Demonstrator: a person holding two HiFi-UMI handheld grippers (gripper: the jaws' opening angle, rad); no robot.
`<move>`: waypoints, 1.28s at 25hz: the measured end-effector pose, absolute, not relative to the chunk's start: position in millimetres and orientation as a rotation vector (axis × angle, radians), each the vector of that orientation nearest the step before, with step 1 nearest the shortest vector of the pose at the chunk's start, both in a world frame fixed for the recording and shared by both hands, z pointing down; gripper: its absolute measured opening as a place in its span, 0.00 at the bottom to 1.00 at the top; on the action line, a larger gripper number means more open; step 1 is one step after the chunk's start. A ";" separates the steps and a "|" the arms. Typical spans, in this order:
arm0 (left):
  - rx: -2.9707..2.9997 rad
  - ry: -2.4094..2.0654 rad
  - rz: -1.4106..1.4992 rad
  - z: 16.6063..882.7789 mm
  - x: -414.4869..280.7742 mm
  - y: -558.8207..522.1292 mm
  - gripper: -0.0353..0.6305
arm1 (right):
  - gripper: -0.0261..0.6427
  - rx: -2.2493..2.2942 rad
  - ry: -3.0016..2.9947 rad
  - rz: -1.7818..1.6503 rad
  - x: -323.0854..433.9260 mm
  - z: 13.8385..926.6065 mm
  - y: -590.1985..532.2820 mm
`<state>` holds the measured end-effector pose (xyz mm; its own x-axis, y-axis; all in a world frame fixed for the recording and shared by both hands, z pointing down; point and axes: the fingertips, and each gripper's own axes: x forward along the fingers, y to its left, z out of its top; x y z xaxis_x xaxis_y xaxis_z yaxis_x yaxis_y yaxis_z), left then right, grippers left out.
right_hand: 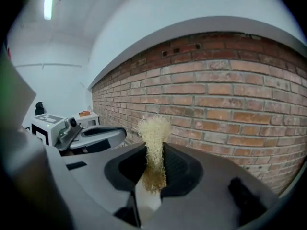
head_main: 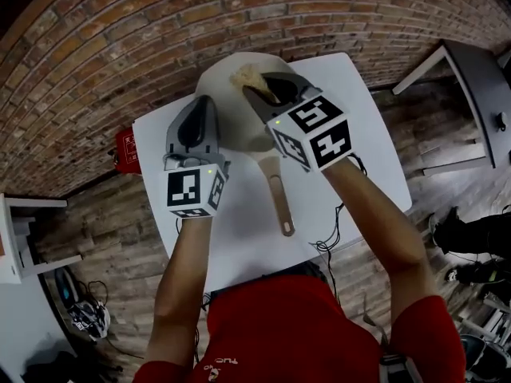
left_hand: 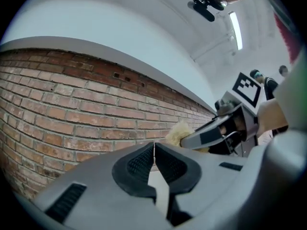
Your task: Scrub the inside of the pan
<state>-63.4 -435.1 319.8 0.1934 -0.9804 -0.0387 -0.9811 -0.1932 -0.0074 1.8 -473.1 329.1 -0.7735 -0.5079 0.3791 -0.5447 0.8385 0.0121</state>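
Pan [head_main: 231, 106]: sits on the far half of the white table [head_main: 351, 118], with its handle [head_main: 279, 202] pointing back toward you. Judged rigid, with a smooth and probably slippery inner face, and likely to slide or turn under scrubbing pressure. The handle is the best place to steady it.

Scrubber [right_hand: 154, 133]: a pale fibrous tuft, soft and light. It should flatten when you press it down.

Right gripper [right_hand: 154, 163]: clamped on the scrubber's lower part, with the tuft standing past the tips. It is held over the pan's far side. Contact with the pan can't be confirmed.

Left gripper [left_hand: 154, 159]: jaws pressed together with nothing between them, above the pan's left rim. You would need to open it before bracing the handle.
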 end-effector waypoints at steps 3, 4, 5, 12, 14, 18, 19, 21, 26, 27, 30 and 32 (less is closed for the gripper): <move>-2.372 1.996 0.005 328.3 -67.8 -443.3 0.08 | 0.17 0.723 -2.563 0.252 -11.9 363.7 -490.5; -2.365 2.005 -0.001 331.5 -71.2 -445.3 0.08 | 0.17 0.704 -2.531 0.292 -16.4 375.8 -495.0; -2.359 2.015 -0.005 334.8 -75.2 -447.2 0.08 | 0.17 0.687 -2.499 0.327 -20.6 387.4 -499.1; -2.351 2.070 -0.001 356.0 -96.6 -459.6 0.08 | 0.17 0.633 -2.266 0.387 -40.9 460.7 -529.3; -2.358 2.074 -0.007 362.3 -99.7 -461.4 0.08 | 0.17 0.623 -2.213 0.404 -46.4 481.3 -536.2; -2.368 2.077 -0.021 371.0 -107.7 -463.7 0.08 | 0.17 0.595 -2.131 0.427 -60.6 519.6 -544.5; -2.369 2.076 -0.026 372.3 -109.9 -464.4 0.08 | 0.17 0.586 -2.114 0.433 -64.1 528.2 -545.2; -2.369 2.078 -0.034 375.5 -115.9 -466.2 0.08 | 0.17 0.572 -2.089 0.443 -71.3 543.1 -545.8; -2.365 2.096 -0.062 389.1 -130.6 -473.3 0.08 | 0.17 0.548 -2.056 0.438 -84.8 567.0 -545.8; -2.367 2.100 -0.066 391.5 -132.4 -474.4 0.08 | 0.17 0.546 -2.052 0.436 -86.1 569.6 -546.3; -2.375 2.103 -0.071 396.6 -135.3 -477.5 0.08 | 0.17 0.551 -2.033 0.426 -85.4 576.1 -551.3; -2.382 2.101 -0.073 399.2 -135.5 -479.1 0.08 | 0.17 0.560 -2.014 0.424 -80.1 581.1 -556.3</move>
<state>-135.5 -479.1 399.2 0.1247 -0.9905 0.0581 -0.9921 -0.1251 -0.0035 -80.1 -556.3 581.1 -0.4275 -0.2119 0.8788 -0.5480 0.8339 -0.0654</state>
